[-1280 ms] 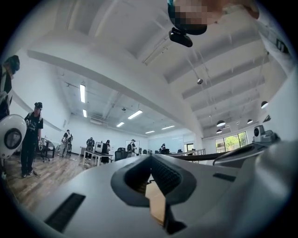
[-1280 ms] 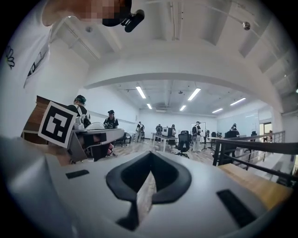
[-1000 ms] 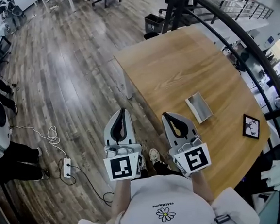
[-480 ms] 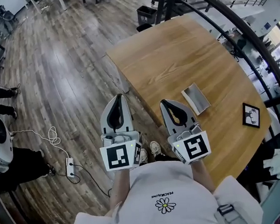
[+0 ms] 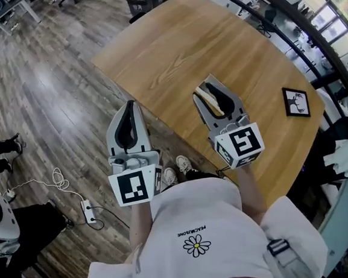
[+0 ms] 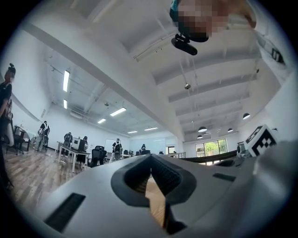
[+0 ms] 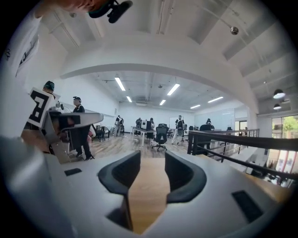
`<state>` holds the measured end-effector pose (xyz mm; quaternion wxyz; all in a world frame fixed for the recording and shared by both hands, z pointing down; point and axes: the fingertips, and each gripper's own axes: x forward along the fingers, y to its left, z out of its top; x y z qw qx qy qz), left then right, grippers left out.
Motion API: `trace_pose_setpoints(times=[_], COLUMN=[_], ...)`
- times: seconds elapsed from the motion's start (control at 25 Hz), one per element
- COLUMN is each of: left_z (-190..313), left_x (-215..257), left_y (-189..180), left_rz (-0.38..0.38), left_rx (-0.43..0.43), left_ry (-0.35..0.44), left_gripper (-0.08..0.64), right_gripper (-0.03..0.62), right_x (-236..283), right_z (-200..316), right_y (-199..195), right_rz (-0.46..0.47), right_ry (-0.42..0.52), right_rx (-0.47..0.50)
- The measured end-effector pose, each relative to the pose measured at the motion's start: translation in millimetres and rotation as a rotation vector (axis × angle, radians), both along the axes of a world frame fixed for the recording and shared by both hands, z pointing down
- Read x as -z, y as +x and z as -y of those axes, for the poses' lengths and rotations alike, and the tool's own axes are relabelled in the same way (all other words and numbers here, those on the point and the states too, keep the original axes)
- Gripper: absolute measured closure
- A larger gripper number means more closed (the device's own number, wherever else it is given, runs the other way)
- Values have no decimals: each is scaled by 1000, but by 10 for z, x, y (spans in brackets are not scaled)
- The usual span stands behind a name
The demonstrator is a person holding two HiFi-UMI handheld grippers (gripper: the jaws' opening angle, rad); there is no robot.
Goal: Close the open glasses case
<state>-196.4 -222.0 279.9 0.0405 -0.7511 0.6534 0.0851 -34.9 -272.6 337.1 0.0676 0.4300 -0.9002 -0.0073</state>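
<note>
A white daisy-print T-shirt (image 5: 196,221), plus grey left tongs (image 5: 129,107) and right tongs (image 5: 211,90) with black pads (image 5: 125,133) and marker cubes (image 5: 135,188).

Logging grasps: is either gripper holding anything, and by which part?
Nothing held. Left gripper jaws together, empty; right gripper jaws have just been opening, nothing between them.

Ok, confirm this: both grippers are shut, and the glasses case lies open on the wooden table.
Only the left gripper is shut. The right gripper is open, jaws just opening, nothing between them, as the right gripper view shows. The rest holds.
</note>
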Motion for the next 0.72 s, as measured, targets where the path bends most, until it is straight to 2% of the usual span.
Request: trace_pose_setpoints(times=[0.16,0.28,0.44,0.72], left_z=[70,74,78,79], left_x=[-82,-123,-183,-204], left_y=[82,142,193,129], left_rz=[-13,10,49,65], left_rx=[-1,-5,-3,19], left_ry=[-33,-49,-67,-75], left_gripper=[542,543,543,541], right_gripper=[352,343,333,332], right_x=[-356,-654,-1022,-1545], right_z=[236,380,538,710], right_y=[297,514,817,1173], right_rz=[5,21,-9,-25], right_ry=[-103,-175,-252,-367], right_rx=[-48,-92,-148,-207])
